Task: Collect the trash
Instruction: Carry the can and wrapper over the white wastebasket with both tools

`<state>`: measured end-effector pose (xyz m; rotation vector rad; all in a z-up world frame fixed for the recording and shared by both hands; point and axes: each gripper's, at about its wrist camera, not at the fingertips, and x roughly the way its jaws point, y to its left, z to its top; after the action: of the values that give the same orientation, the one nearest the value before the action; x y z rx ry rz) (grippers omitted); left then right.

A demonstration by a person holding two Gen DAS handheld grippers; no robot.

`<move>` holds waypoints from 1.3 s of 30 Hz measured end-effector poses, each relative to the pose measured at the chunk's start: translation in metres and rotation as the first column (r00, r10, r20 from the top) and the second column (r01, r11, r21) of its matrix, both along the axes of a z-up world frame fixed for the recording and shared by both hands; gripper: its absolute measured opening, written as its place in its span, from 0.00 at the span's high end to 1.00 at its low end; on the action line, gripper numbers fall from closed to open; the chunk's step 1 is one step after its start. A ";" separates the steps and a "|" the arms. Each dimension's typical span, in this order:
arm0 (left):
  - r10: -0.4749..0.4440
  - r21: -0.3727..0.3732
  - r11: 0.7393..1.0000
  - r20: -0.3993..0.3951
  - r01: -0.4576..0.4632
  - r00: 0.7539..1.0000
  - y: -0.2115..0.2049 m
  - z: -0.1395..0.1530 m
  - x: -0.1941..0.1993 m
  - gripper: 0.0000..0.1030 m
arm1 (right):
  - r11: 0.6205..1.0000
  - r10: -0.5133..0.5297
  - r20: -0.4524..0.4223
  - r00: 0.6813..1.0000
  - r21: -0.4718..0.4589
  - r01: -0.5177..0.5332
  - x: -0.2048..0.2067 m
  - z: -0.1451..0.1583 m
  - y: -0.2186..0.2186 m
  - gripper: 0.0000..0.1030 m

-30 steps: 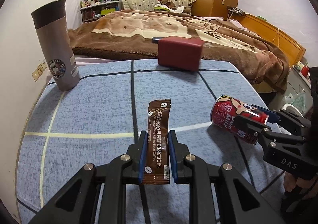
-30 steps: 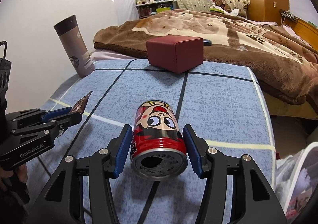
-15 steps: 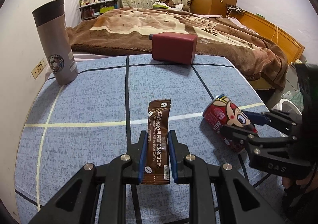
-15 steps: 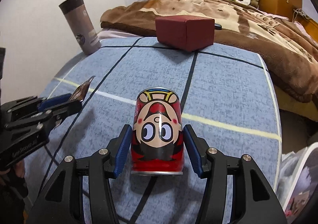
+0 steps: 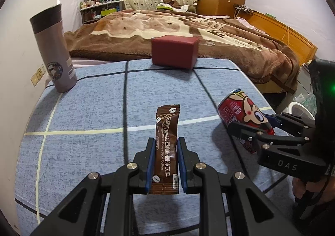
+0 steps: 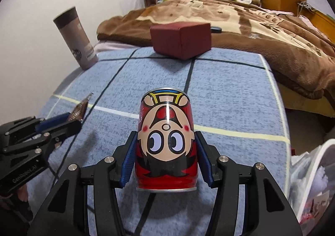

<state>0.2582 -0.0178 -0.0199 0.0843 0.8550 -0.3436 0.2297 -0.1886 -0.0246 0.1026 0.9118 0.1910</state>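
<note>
Left gripper (image 5: pixel 166 163) is clamped on a brown coffee sachet (image 5: pixel 166 148), held above the blue table (image 5: pixel 88 114). Right gripper (image 6: pixel 166 159) is clamped on a red can (image 6: pixel 166 141), also above the table, with the trash bin (image 6: pixel 314 175) just to its right.

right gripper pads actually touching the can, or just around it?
Touching. In the right wrist view both blue pads press against the sides of the red cartoon can, no gap visible; the right gripper holds it above the blue tablecloth.
</note>
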 end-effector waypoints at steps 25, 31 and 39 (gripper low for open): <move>-0.239 -0.034 0.969 0.099 0.243 0.966 -0.132 0.047 -0.073 0.79 | 0.965 -0.261 0.136 0.956 -0.002 0.264 -0.102 0.048 -0.123 0.47; -0.311 -0.051 0.947 0.087 0.316 0.946 -0.178 0.044 -0.085 0.79 | 0.946 -0.314 0.142 0.939 -0.029 0.321 -0.122 0.050 -0.154 0.47; -0.385 -0.046 0.921 0.058 0.388 0.921 -0.235 0.034 -0.095 0.79 | 0.908 -0.410 0.122 0.904 -0.035 0.417 -0.133 0.039 -0.200 0.47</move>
<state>0.1636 -0.2529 0.0143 0.2104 0.7783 -0.7350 0.0970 -0.3885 0.0144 0.2252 0.7634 -0.2258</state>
